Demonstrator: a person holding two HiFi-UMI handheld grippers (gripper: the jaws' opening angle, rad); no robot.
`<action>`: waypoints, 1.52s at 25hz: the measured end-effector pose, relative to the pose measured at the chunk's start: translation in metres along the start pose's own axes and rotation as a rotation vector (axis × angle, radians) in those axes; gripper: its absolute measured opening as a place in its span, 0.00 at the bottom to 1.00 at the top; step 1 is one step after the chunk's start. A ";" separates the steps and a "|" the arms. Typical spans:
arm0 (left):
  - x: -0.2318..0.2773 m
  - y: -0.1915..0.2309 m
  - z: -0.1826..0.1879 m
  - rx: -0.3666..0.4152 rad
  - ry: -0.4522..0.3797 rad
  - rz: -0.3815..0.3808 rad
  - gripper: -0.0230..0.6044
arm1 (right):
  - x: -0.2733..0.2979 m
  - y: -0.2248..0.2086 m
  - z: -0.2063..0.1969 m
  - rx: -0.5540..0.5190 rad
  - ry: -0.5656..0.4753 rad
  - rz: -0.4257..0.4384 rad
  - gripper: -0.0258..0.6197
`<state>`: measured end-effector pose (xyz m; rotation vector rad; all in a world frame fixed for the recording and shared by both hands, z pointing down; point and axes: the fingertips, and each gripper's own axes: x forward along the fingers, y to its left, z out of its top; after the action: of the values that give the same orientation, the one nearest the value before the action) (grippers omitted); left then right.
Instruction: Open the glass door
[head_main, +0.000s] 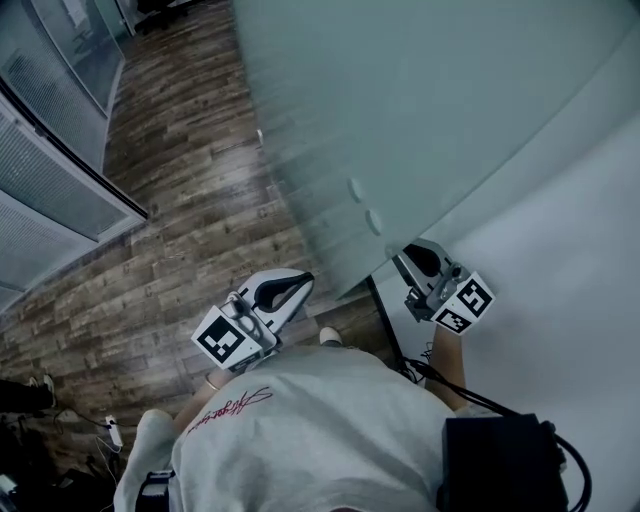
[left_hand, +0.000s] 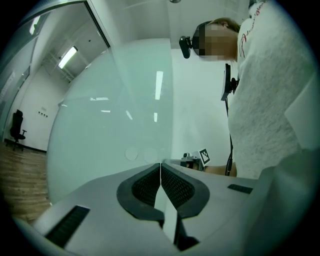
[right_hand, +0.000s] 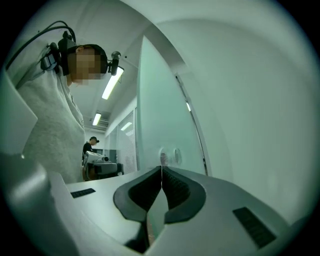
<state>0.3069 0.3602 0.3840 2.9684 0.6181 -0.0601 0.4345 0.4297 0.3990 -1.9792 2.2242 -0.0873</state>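
Observation:
The frosted glass door (head_main: 420, 110) stands ajar, its free edge close in front of me, and two round fittings (head_main: 355, 190) sit near that edge. My left gripper (head_main: 305, 280) is on the wood-floor side of the edge, level and shut, with nothing between its pads. My right gripper (head_main: 398, 258) is on the white-wall side, close to the glass, also shut and empty. In the left gripper view the jaws (left_hand: 160, 166) meet in front of the door (left_hand: 115, 115). In the right gripper view the jaws (right_hand: 161, 168) meet below the fittings (right_hand: 176, 156).
A white wall (head_main: 560, 250) lies right of the door. Wood floor (head_main: 190, 200) runs left to glass partitions with blinds (head_main: 50, 170). Cables (head_main: 400, 350) trail by my feet. An office chair (left_hand: 17, 127) stands far off; another person (right_hand: 90, 145) is in the background.

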 end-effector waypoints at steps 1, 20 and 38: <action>-0.002 -0.001 -0.004 -0.001 0.015 -0.016 0.07 | -0.003 0.003 0.001 -0.015 -0.005 -0.026 0.07; -0.061 -0.023 -0.012 -0.009 0.044 -0.203 0.07 | 0.013 0.133 -0.007 -0.133 -0.028 -0.056 0.07; -0.084 -0.014 -0.013 -0.021 0.021 -0.171 0.07 | 0.044 0.149 -0.017 -0.151 0.007 -0.019 0.07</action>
<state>0.2240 0.3413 0.4004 2.8926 0.8676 -0.0368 0.2811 0.4035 0.3896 -2.0774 2.2784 0.0738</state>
